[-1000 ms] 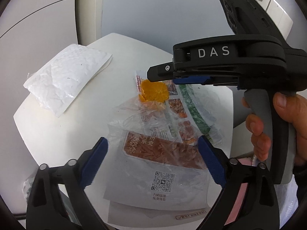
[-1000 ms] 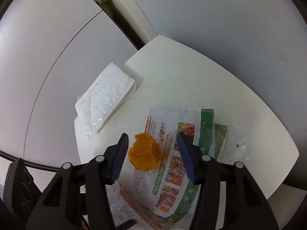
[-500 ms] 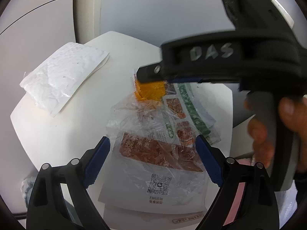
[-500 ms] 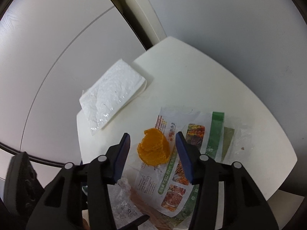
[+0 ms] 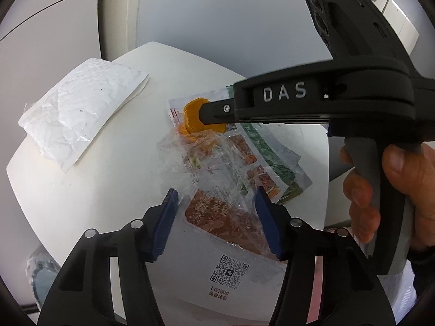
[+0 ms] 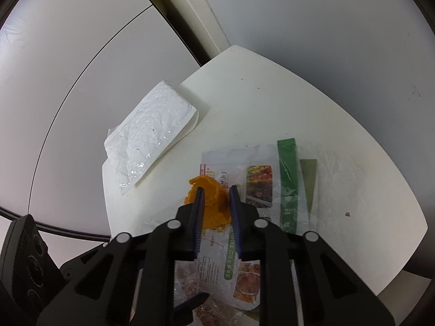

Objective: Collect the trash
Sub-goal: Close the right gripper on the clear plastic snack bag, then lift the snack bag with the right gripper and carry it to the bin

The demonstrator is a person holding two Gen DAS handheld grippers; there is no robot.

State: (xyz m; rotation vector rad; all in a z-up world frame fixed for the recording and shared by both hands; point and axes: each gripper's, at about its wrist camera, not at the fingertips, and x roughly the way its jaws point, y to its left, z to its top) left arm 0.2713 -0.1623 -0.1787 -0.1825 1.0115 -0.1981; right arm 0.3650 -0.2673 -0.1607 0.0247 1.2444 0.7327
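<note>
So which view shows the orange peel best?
The right wrist view: the orange peel sits centred between the right tongs, which have closed on it. In the left wrist view, the right tongs' body hides part of it.

Orange peel (image 6: 210,203), curled and bright, lies on printed food wrappers (image 6: 261,190) beside a crumpled white bag (image 6: 148,133).

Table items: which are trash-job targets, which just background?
Job:
orange peel, between the right gripper fingers
printed food wrapper
clear plastic wrap
white bubble mailer
left gripper, open

Background:
table
wall
</note>
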